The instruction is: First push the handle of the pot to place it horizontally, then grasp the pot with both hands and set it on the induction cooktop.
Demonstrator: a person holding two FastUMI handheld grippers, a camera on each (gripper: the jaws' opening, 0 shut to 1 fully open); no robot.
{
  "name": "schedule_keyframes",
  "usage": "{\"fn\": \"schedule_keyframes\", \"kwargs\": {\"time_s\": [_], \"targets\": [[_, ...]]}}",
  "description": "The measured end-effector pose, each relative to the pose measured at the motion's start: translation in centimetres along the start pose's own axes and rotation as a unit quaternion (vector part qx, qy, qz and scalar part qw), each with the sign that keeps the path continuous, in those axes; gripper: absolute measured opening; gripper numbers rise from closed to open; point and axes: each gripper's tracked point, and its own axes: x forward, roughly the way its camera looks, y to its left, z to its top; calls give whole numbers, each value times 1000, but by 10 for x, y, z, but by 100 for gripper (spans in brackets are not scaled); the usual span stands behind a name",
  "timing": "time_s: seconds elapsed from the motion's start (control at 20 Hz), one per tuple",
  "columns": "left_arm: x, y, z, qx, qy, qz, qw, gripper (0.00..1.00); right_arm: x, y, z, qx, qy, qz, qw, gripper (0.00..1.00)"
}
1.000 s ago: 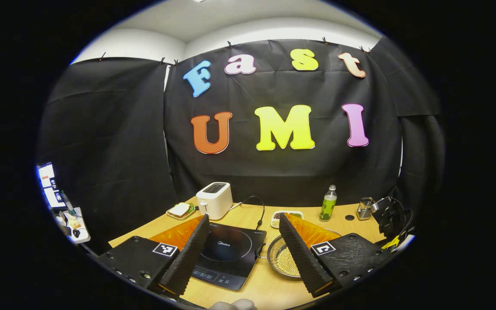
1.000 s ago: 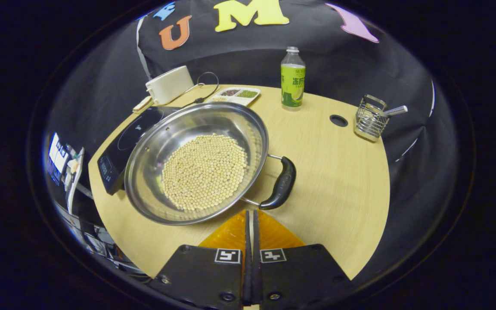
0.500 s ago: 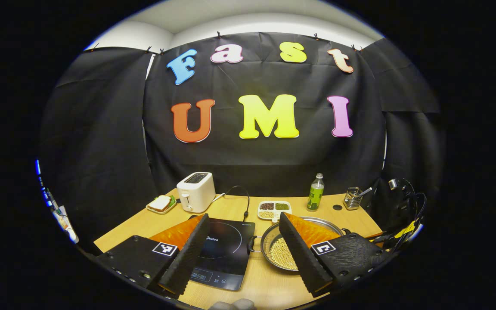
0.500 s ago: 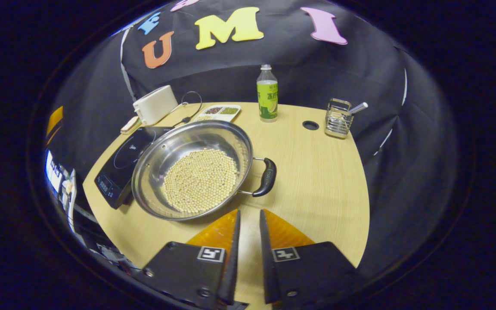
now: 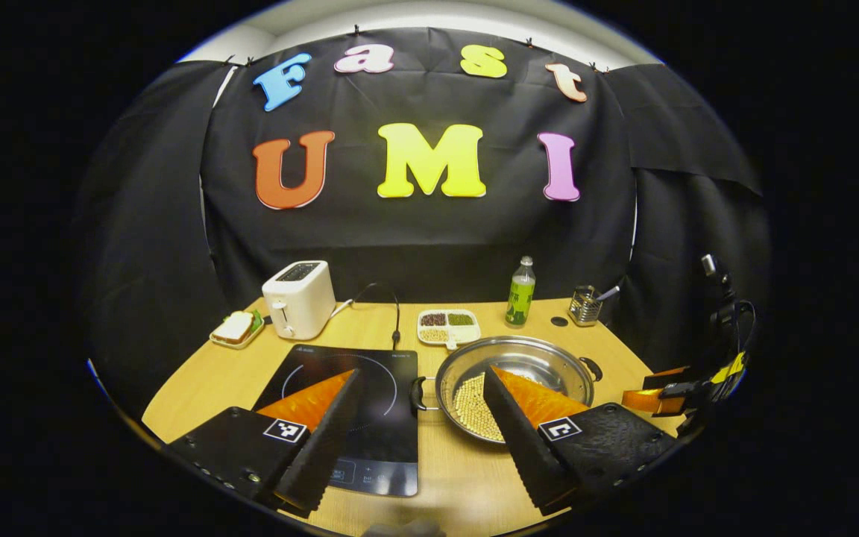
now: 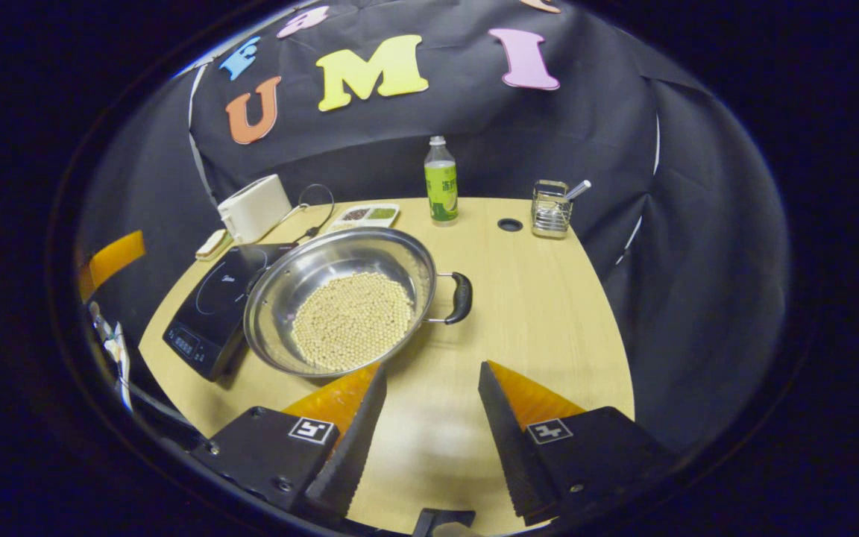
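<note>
Right gripper view, pot [image 6: 340,298] holding beans [image 6: 351,321], both grippers' jaws spread, empty.

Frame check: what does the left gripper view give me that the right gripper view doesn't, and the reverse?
Left gripper view: the left tongs, open, and the pot's left handle close to the edge of the cooktop, seen head-on.

Right gripper view: the right tongs, open above the bare table, the beans unobstructed, and the pot's right handle lying level.

Shared: the pot on the table beside the cooktop, the toaster, the green bottle and the wire caddy.
</note>
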Motion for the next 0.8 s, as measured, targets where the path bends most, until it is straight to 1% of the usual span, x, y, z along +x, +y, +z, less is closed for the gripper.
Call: {"fn": "schedule_keyframes", "kwargs": {"time_s": [0.15,0.35,0.55,0.65,0.7,0.8], "targets": [[24,1,-28,-15,36,-5,999,97,10,0,2,5,2,-4,1000,80],[65,0,-57,-29,79,6,996,97,35,-7,8,9,21,-4,1000,80],[107,-2,-75,-26,107,14,994,96,65,-15,18,9,37,2,999,80],[123,-4,-84,-35,125,18,991,96,78,-18,32,6,30,6,1000,80],[130,-7,-87,-36,132,17,990,96,84,-20,35,0,37,6,999,80],[143,-7,-96,-34,147,21,988,96,95,-15,43,0,42,26,999,80]]}}
